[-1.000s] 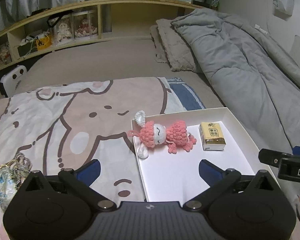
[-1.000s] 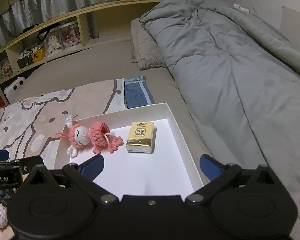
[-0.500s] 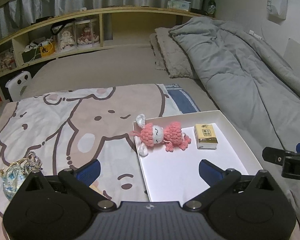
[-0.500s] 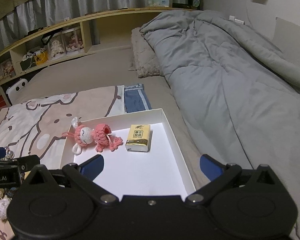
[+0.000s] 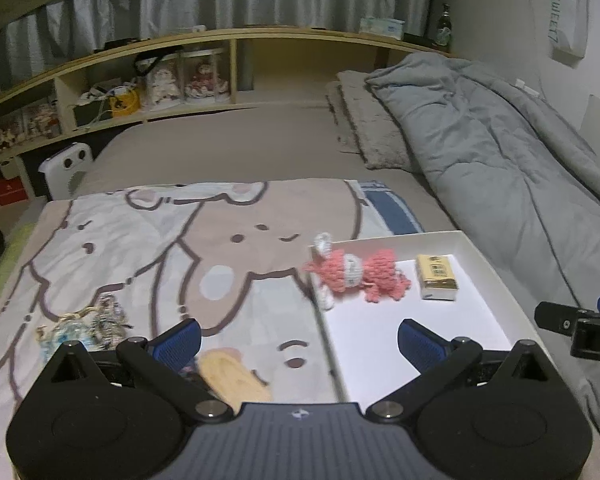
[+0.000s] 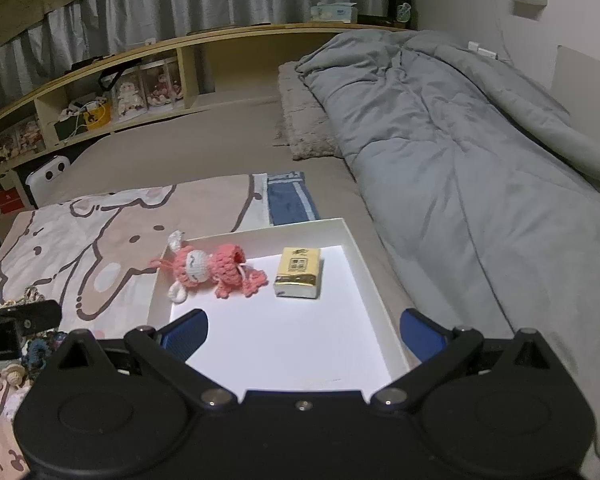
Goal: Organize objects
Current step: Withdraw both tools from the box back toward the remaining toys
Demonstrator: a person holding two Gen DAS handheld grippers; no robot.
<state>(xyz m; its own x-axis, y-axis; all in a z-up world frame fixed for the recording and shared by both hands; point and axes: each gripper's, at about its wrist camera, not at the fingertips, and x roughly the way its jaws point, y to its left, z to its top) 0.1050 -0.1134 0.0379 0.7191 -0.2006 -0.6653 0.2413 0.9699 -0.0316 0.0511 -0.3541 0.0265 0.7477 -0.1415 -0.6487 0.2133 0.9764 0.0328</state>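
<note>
You are working on a bed in a dim bedroom, with a wooden shelf of dolls along the headboard, a rumpled grey duvet (image 6: 460, 140) on the far side and a cartoon-print blanket (image 5: 160, 248) spread flat as your surface. On it sits a shallow white box tray (image 6: 374, 280), and two things already lie in its far end: a pink crocheted bunny (image 6: 208, 270), its head draped over the tray's left rim, and a yellow tissue pack (image 6: 298, 274) just beside it, apart from the wall. What looks left to tidy lies on the blanket to the left of the tray: a tangled cluster of small trinkets (image 5: 80, 326), too blurred to name, and a flat tan oblong piece (image 5: 232, 374) close under your left gripper (image 5: 298, 342). Both that and your right gripper (image 6: 304, 330) are empty, jaws spread wide apart; the right hovers over the tray's bare near half. The tan piece seems light and stiff but low-lying, so you would likely pinch it across its narrow width, pressing slightly into the soft blanket to get a pad under each edge. The trinket cluster looks loose and limp; take it at its thickest clump, since strands may trail or snag the fabric. The bunny is soft and squashy, and a grip across the body would let you pull it fully inside.
</note>
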